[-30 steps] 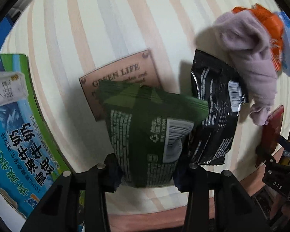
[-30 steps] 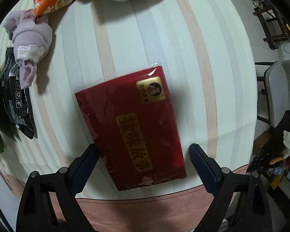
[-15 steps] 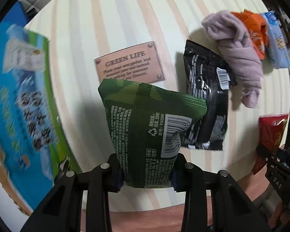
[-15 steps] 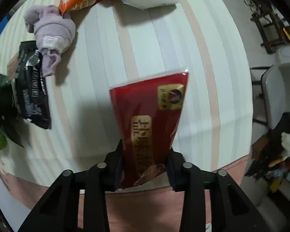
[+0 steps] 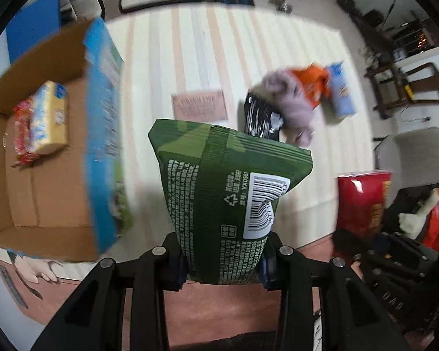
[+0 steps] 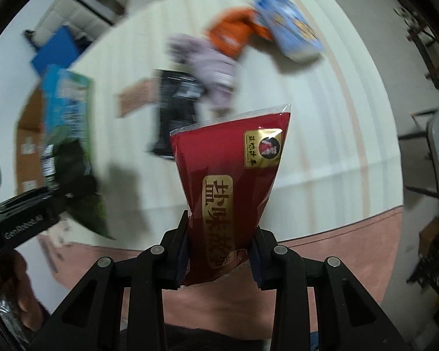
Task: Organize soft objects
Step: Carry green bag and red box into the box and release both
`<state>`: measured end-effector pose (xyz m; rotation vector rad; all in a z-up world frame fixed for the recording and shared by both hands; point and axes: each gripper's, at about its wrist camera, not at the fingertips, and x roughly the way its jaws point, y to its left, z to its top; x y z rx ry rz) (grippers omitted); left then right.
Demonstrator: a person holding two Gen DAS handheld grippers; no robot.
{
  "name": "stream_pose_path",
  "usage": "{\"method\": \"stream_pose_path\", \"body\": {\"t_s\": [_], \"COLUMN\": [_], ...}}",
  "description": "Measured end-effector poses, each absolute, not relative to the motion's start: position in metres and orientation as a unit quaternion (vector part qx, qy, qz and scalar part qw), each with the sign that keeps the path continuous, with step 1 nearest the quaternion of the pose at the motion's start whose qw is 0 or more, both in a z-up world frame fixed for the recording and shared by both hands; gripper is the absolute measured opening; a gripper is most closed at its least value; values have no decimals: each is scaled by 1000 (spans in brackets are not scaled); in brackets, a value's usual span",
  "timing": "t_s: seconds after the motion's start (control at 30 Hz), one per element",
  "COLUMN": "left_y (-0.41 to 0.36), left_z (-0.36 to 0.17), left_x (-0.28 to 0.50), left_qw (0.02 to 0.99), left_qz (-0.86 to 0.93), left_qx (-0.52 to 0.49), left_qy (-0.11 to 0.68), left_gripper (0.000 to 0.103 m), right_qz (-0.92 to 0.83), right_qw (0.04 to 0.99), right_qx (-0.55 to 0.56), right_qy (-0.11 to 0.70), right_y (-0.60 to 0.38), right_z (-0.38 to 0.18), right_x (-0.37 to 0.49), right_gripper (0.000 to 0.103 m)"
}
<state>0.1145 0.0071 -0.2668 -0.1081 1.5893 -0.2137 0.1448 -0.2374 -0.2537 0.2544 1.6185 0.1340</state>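
Left claw (image 5: 223, 259): clamps green packet (image 5: 228, 193) aloft, apparently bound for cardboard box (image 5: 48, 181). Right claw (image 6: 219, 256): clamps red packet (image 6: 229, 187), lifted clear of bench (image 6: 307, 117).

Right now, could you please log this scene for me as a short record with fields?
left tool: shut on green packet, held off the table
right tool: shut on red packet, held off the table
cardboard box: open, at left, holds a yellow pack
striped table: black packet, purple cloth, orange packet, light blue packet, pink plaque
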Motion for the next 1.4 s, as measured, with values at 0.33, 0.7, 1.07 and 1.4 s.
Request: {"method": "stream_pose_path", "body": {"t_s": [0.33, 0.7, 1.07, 1.4], "left_y": [155, 307, 352, 353], "left_z": [-159, -224, -324, -340], "left_x": [176, 273, 318, 313], "left_qw": [760, 728, 656, 633], "left_qz": [-55, 59, 63, 49], "left_qx": [-59, -38, -36, -64], "left_qy": [645, 682, 752, 770], "left_gripper": [33, 33, 35, 48], "right_qz": [177, 157, 73, 50], "right_qw": [724, 727, 703, 700], "right_qx": [102, 62, -7, -24], "right_qy": [659, 666, 707, 712], "right_y": [-73, 79, 125, 135], "right_z": [-145, -178, -287, -303], "right_x": [180, 260, 314, 323], "right_gripper": [36, 36, 36, 80]}}
